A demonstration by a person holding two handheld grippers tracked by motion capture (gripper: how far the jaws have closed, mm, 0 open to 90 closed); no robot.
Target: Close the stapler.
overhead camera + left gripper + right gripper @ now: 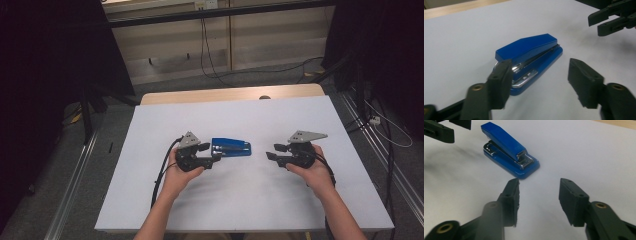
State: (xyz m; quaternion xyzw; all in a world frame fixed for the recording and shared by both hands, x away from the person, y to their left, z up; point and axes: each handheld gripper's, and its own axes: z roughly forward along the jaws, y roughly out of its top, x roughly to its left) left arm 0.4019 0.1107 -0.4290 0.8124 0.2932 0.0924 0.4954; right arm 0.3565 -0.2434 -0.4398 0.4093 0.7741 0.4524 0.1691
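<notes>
Right now your left gripper (216,151) is the nearer one: the stapler (231,148) lies on the white tabletop (250,200) between your two hands, its left end just at the left fingers (499,82), while your right gripper (272,151) sits a clear gap off the stapler's other end.

Its long axis runs left to right across the tabletop, roughly in line with both grippers, so each one points along the stapler's length, not across it. In the left gripper view the hinge end with the metal parts lies just behind the near finger and the body runs away up and to the right; the stapler is off to one side of the gap, not centred in it. In the right gripper view the stapler (510,151) lies ahead and to the left of the fingers (511,195), apart from them.

Both pairs of fingers are spread and hold nothing. As I judge it, you'd need to shift the left gripper sideways to bring the stapler's width between the fingers before closing.
</notes>
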